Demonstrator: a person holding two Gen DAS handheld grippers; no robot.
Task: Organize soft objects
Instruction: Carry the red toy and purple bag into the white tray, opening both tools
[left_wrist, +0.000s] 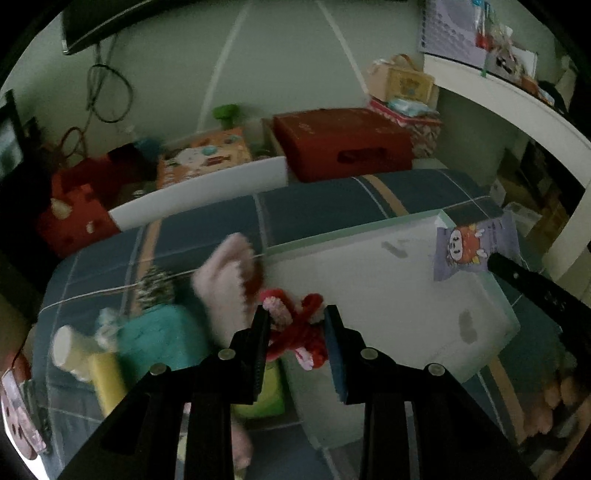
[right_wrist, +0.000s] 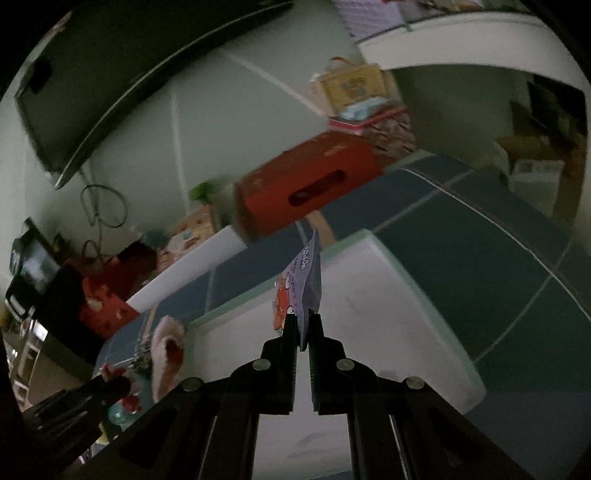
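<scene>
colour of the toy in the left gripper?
Red with pink tufts, a knitted toy in the left gripper; clearest in left wrist view.

You have a fuzzy red yarn toy (left_wrist: 295, 332) between matt black plastic fingers (left_wrist: 260, 332). The purple packet (right_wrist: 308, 291) is thin printed film. The white bin (left_wrist: 388, 295) looks like smooth, scuffed plastic, the blue bedcover (left_wrist: 314, 206) woven cloth, and the pink plush (left_wrist: 225, 280) fleecy.

The room is dim, with a flat greenish cast and no clear light source; the palest thing is the white bin (left_wrist: 388, 288), which shows no glare. Both views smear with motion: the pink plush (left_wrist: 225, 280) and red box (right_wrist: 306, 184) are soft-edged. Straight lines bow towards the rims, and the corners fall off to black.
</scene>
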